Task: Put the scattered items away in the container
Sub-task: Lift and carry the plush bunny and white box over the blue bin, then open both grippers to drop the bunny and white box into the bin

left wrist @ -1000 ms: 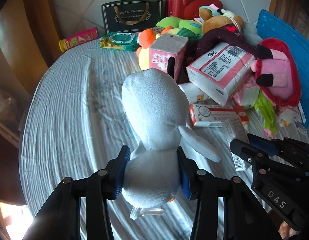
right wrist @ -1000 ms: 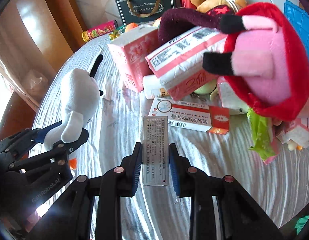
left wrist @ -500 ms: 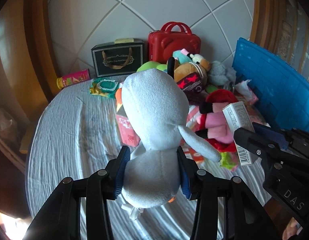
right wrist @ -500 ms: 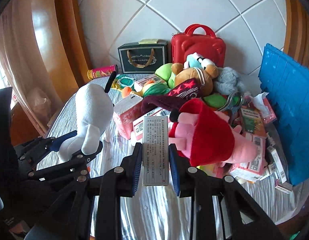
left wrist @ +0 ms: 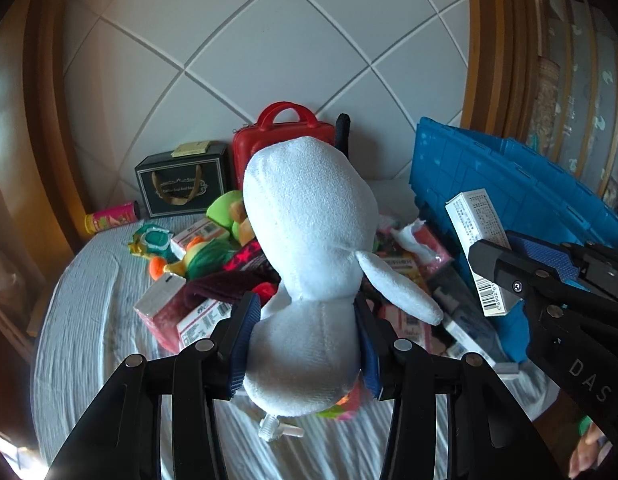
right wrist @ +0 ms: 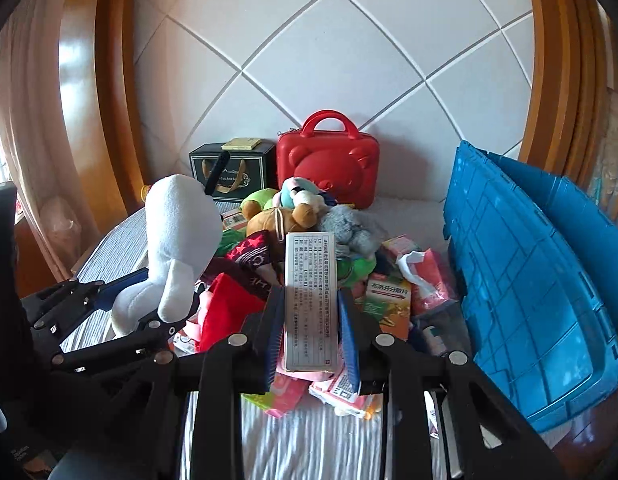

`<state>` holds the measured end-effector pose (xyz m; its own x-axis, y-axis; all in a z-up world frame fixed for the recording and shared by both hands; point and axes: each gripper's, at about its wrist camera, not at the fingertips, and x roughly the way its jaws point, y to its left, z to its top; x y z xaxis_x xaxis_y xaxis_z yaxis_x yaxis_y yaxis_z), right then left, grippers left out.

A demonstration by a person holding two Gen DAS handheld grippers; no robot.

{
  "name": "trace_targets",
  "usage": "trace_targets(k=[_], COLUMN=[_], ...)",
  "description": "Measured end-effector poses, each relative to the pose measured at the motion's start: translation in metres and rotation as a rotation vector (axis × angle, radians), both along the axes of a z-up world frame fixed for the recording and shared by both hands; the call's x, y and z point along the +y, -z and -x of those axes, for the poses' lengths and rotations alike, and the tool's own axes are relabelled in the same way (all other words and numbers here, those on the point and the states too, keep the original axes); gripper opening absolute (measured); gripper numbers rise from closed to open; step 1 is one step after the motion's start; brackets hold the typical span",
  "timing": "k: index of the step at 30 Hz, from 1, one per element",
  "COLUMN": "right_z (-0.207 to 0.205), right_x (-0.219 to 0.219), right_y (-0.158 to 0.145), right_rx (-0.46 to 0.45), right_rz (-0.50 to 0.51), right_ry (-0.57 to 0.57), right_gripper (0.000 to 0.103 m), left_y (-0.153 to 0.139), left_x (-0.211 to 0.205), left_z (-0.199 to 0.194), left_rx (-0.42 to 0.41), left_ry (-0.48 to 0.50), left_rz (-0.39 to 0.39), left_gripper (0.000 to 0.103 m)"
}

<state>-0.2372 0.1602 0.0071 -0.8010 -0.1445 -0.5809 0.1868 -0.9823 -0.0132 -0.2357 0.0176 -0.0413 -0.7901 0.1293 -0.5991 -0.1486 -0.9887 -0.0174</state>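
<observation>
A: Where is the blue crate (right wrist: pixel 521 280) placed relative to what is being carried?

B: In the right wrist view it fills the right side of the frame, tilted, its ribbed wall facing the pile. In the left wrist view it is seen at the right edge too, behind the right gripper (left wrist: pixel 505 270). So both loads are judged to need carrying toward the right of either frame.

A: And what is held?

B: The white plush toy (left wrist: pixel 309 256) is pinched at its lower body by the left gripper (left wrist: pixel 305 344), its long axis running up the centre of the frame, head uppermost. A slim white carton (right wrist: pixel 311 300) is clamped on its long sides by the right gripper (right wrist: pixel 311 332), pads pressed flat against it, the carton pointing straight up the frame.

A: Which hand is nearer the crate?

B: The right one is judged nearer; in the left wrist view it is seen between the plush and the crate.

A: What can be said of the crate's contents?

B: Little. Its inside cannot be seen clearly in either view. The rest of the scattered things, soft toys and small boxes, are heaped on the striped cloth (left wrist: pixel 93 320) left of the crate. A red case (right wrist: pixel 329 168) and a black gift box (right wrist: pixel 233 172) are stood against the tiled wall at centre frame.
</observation>
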Motion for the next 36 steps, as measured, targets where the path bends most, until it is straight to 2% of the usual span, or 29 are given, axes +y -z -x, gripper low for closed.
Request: trace_targets(k=[8, 14, 21, 27, 28, 30, 36], right_z=[-0.012, -0.016, -0.004, 0.013, 0.016, 0.022, 0.031], right_x=[0.077, 0.156, 0.267, 0.35, 0.361, 0.383, 0.439], right_y=[-0.028, -0.047, -0.057, -0.058, -0.055, -0.047, -0.016], right_rx=[0.088, 0.127, 0.141, 0.103, 0.084, 0.04, -0.077], right_rz=[0.025, 0.048, 0.013, -0.032, -0.039, -0.053, -0.066], right_ry=[0.15, 0.253, 0.274, 0.263, 0.262, 0.262, 0.27], right_gripper=[0.026, 0.026, 0.026, 0.026, 0.026, 0.026, 0.026], left_y=[-0.025, -0.047, -0.063, -0.073, -0.073, -0.071, -0.044], left_x=[0.077, 0.152, 0.266, 0.361, 0.376, 0.408, 0.475], left_z=[0.01, 0.015, 0.022, 0.031, 0.033, 0.037, 0.055], left_rx=[0.063, 0.104, 0.132, 0.075, 0.059, 0.011, -0.16], left_ry=[0.132, 0.22, 0.227, 0.21, 0.206, 0.208, 0.217], left_rz=[0.015, 0.015, -0.016, -0.008, 0.012, 0.064, 0.115], left_gripper=[0.044, 0.044, 0.044, 0.045, 0.045, 0.045, 0.045])
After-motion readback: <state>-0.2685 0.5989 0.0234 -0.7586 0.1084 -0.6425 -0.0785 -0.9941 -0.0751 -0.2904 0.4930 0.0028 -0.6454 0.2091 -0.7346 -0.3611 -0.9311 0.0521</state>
